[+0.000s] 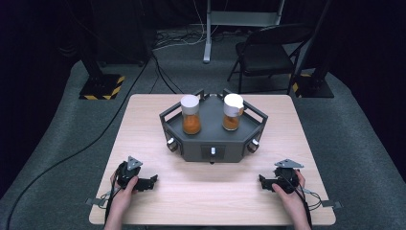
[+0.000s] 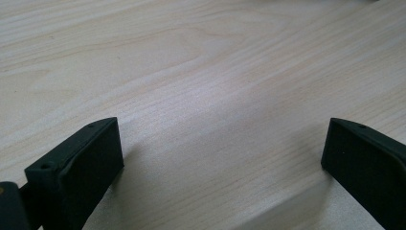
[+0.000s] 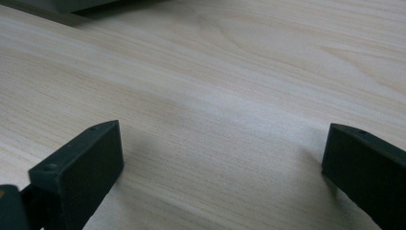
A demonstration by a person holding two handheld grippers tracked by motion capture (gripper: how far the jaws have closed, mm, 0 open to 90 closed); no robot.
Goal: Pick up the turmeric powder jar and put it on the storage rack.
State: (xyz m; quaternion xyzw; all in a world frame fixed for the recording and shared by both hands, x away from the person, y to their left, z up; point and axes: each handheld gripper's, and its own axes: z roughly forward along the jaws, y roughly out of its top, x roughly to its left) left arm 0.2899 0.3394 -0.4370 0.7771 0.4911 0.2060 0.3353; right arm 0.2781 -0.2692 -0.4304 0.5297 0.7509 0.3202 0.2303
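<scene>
The left gripper (image 1: 149,181) is lying low over the near left part of the table (image 1: 210,184), held in the person's left hand (image 1: 125,188), and its jaws are standing wide apart with nothing but bare wood between them; in the left gripper view the gripper (image 2: 222,153) is showing the same wide gap over pale wood grain. The right gripper (image 1: 263,181) is resting near the table's near right part, gripped by the right hand (image 1: 289,186), with its jaws likewise spread wide and holding nothing; in the right gripper view the gripper (image 3: 222,153) is looking across empty wood toward a dark edge at the top left. Both grippers are pointing inward toward each other, well apart. Cables are trailing from each gripper toward the near edge. Farther back, at the middle of the table, a dark grey stand (image 1: 213,139) with knobs on its front faces is sitting. On it, two jars are standing upright side by side, apart from each other: the left jar (image 1: 191,115) and the right jar (image 1: 232,112), each with a white lid and orange contents. Beyond the table, a black folding chair (image 1: 268,52) is standing on the grey floor.
</scene>
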